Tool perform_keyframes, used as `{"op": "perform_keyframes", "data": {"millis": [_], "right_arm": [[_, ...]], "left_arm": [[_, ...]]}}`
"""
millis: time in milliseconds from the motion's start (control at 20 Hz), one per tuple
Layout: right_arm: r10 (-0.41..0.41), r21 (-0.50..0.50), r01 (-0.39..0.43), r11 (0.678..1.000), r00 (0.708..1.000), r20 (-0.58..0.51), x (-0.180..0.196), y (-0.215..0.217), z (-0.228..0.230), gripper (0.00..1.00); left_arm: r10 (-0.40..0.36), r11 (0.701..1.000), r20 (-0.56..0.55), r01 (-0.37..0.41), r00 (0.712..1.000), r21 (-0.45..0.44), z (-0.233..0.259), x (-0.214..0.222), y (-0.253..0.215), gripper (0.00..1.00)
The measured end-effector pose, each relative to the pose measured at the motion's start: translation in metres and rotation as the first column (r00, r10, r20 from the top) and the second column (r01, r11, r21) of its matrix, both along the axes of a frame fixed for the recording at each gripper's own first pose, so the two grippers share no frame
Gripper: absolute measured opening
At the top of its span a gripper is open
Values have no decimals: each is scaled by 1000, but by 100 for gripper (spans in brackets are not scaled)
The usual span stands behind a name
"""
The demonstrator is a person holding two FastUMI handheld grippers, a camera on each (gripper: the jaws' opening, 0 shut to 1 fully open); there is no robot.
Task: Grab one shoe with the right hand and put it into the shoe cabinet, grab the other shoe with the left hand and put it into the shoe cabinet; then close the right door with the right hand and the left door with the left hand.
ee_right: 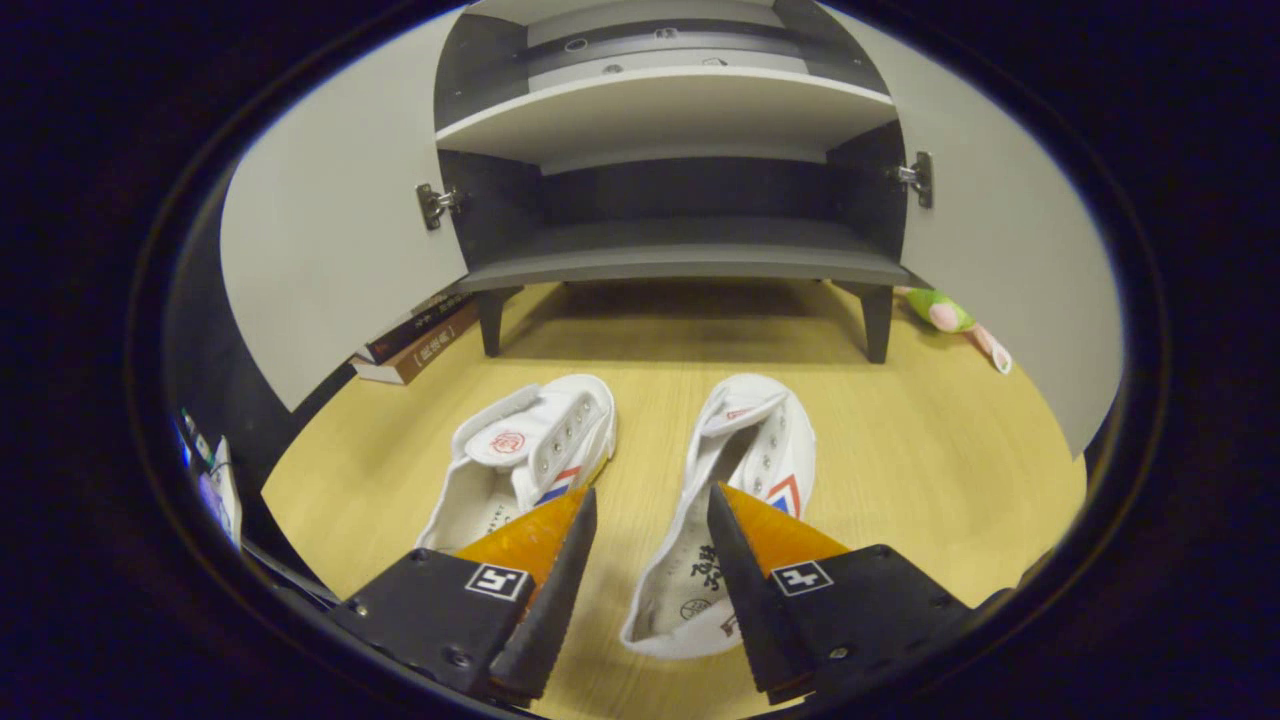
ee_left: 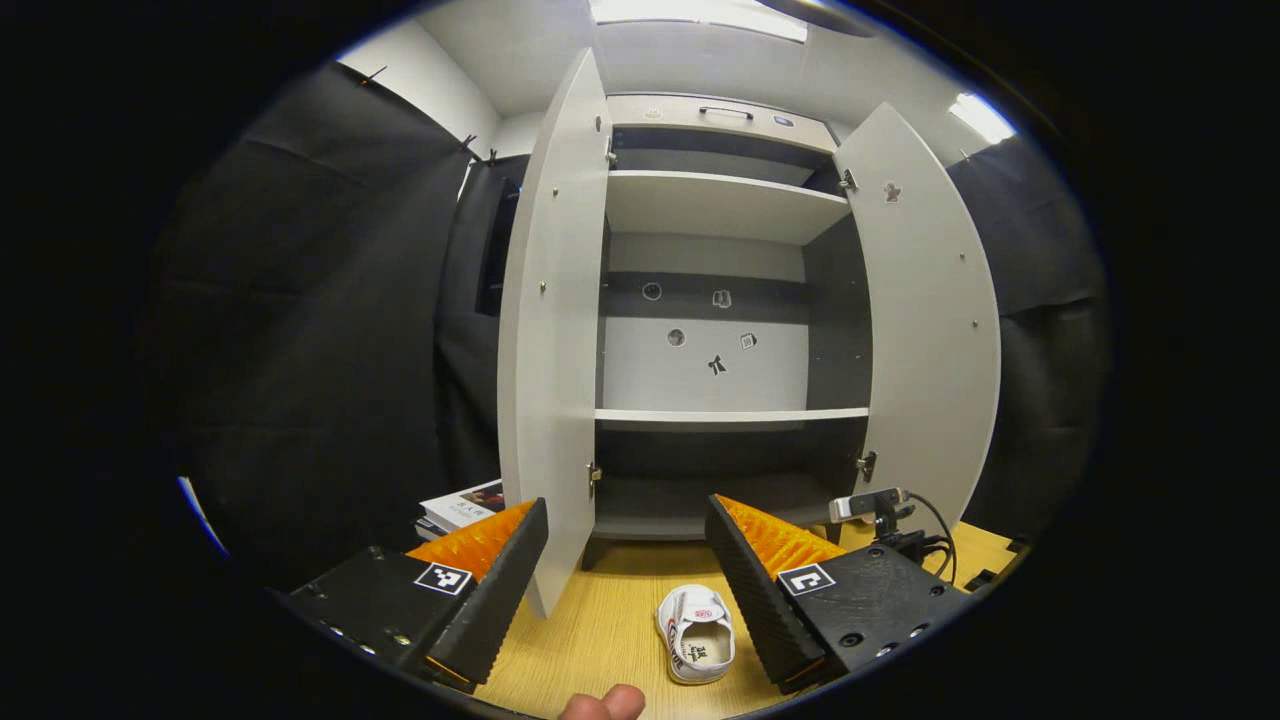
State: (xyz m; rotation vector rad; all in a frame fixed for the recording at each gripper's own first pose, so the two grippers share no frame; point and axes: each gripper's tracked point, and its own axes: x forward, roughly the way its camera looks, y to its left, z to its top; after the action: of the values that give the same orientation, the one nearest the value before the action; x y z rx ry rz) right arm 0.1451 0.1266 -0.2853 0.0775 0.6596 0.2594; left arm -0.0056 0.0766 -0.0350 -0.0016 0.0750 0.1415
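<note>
Two white canvas shoes lie side by side on the wooden table in front of the shoe cabinet (ee_right: 690,255), toes toward it. My right gripper (ee_right: 650,495) is open and low over the right shoe (ee_right: 755,440); that shoe's near side wall and heel sit between the fingers. The left shoe (ee_right: 530,450) lies just beside the other finger. In the left gripper view my left gripper (ee_left: 625,510) is open and holds nothing, raised in front of the cabinet (ee_left: 720,420), with one shoe (ee_left: 695,632) below it. Both the left door (ee_left: 555,330) and the right door (ee_left: 930,320) stand wide open.
Books (ee_right: 420,345) are stacked left of the cabinet's legs, and a plush toy (ee_right: 950,315) lies to the right behind the door. A small camera on a stand (ee_left: 870,505) with cables sits near the right door. A fingertip (ee_left: 605,705) shows at the bottom edge.
</note>
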Motion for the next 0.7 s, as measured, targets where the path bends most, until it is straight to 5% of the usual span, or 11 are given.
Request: {"op": "perform_keyframes", "data": {"millis": [200, 400, 450, 700], "right_arm": [[-44, -15, 43, 999, 999, -26, 21, -7, -14, 49], [-54, -39, 53, 998, 999, -6, 29, -12, -22, 1], [-44, -52, 44, 998, 999, 16, 29, -14, -23, 12], [-68, -51, 72, 996, 995, 78, 30, -17, -17, 3]], "left_arm": [[7, 1000, -5, -7, 1000, -7, -2, 0, 3, 95], [26, 1000, -7, -26, 1000, -1, -4, 4, 12, 95], [28, 1000, -7, -28, 1000, -2, -5, 4, 12, 95], [30, 1000, -23, -30, 999, -9, -11, 5, 13, 95]]}}
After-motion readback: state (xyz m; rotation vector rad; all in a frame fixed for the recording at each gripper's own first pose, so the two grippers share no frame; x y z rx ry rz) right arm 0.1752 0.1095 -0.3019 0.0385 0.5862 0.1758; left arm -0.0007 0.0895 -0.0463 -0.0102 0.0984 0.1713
